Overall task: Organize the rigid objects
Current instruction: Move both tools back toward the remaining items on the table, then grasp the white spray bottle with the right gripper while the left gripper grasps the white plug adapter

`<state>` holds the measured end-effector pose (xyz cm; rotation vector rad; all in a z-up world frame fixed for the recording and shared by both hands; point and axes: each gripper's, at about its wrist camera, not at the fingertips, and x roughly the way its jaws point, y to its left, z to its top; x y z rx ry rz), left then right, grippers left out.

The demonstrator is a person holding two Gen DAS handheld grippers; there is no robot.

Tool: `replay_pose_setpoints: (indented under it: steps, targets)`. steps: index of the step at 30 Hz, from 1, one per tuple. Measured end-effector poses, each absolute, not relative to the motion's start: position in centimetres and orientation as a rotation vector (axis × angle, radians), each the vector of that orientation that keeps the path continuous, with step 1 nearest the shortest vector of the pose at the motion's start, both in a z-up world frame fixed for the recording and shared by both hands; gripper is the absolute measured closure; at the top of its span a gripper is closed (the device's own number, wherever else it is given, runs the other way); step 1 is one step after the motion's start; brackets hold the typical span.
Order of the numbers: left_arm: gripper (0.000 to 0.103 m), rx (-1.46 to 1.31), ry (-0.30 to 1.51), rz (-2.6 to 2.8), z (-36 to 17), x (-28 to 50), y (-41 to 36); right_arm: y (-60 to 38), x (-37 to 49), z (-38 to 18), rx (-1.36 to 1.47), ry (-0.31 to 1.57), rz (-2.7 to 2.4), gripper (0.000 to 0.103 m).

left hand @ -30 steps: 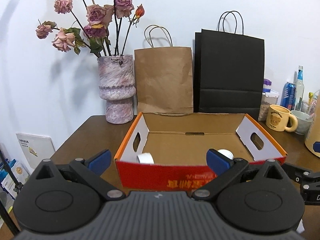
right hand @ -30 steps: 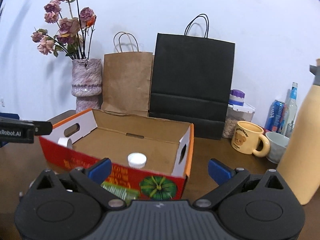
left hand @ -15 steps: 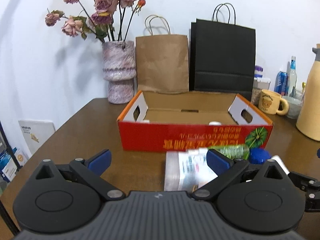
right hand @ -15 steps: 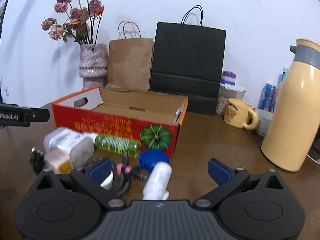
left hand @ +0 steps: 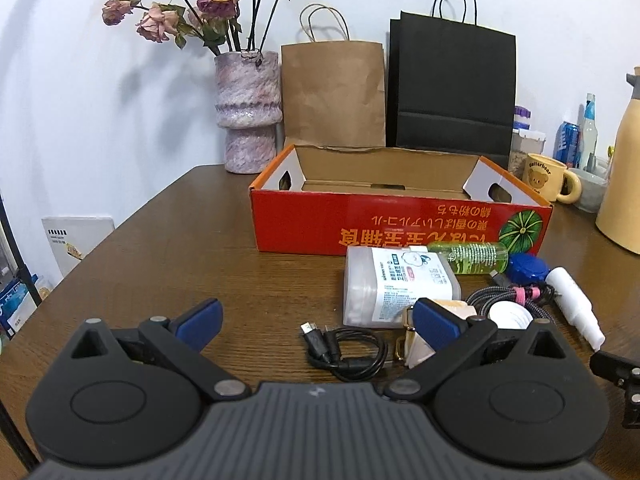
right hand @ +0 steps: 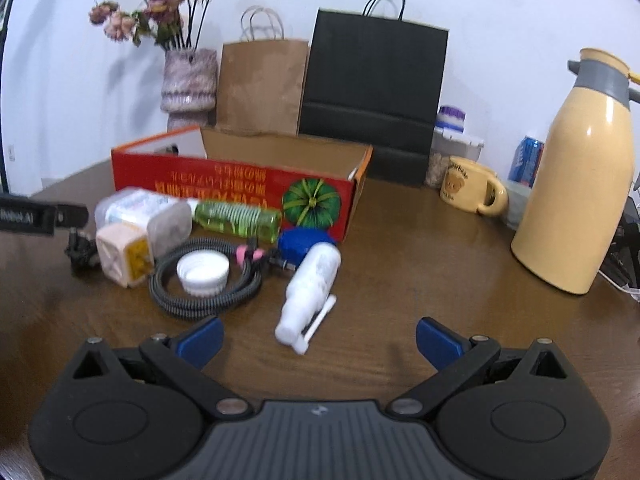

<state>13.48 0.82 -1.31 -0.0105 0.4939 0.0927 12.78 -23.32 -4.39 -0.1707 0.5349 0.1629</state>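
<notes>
An open red cardboard box [left hand: 400, 224] [right hand: 240, 184] stands on the brown table. In front of it lie a clear wipes container [left hand: 396, 284] [right hand: 148, 212], a green bottle [left hand: 472, 258] [right hand: 240, 218], a blue lid [left hand: 526, 268] [right hand: 300, 242], a white spray bottle [left hand: 572, 304] [right hand: 310, 284], a white cap [right hand: 203, 272] inside a coiled braided cable [right hand: 208, 300], a pink cube [right hand: 124, 254] and a black USB cable [left hand: 344, 352]. My left gripper [left hand: 316, 320] is open above the table, just before the black cable. My right gripper [right hand: 318, 338] is open, just before the spray bottle.
A vase of dried roses [left hand: 246, 112], a brown paper bag [left hand: 332, 92] and a black paper bag [left hand: 452, 88] stand behind the box. A yellow mug [right hand: 472, 190], a cream thermos [right hand: 580, 184], cans and jars stand at the right. The table's left edge [left hand: 120, 232] is near.
Both grippers have pulled back from over the box and lowered toward the table, bringing the loose objects in front of the box into view. Both stay open.
</notes>
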Motion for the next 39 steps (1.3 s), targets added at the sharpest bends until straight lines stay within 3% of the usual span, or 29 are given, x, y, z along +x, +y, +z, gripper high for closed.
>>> replay_pose_setpoints:
  steps: [8,17,23,25,39]
  targets:
    - [0.000,-0.019,0.495,0.085,-1.4,13.5,0.9,-23.6,15.3,-4.8,-0.142,0.595,0.140,0.001]
    - [0.000,-0.024,0.500,0.083,-1.4,13.6,0.9,-23.1,19.6,-5.4,-0.119,0.650,0.127,0.014]
    - [0.000,-0.029,0.510,0.084,-1.6,13.8,1.0,-23.8,20.4,-5.4,-0.052,0.651,0.178,0.046]
    - [0.000,-0.028,0.512,0.086,-1.6,13.9,0.9,-23.6,20.1,-5.3,-0.061,0.643,0.209,0.069]
    - [0.000,-0.024,0.499,0.078,-1.6,13.8,0.7,-24.7,17.9,-4.5,-0.033,0.559,0.167,0.070]
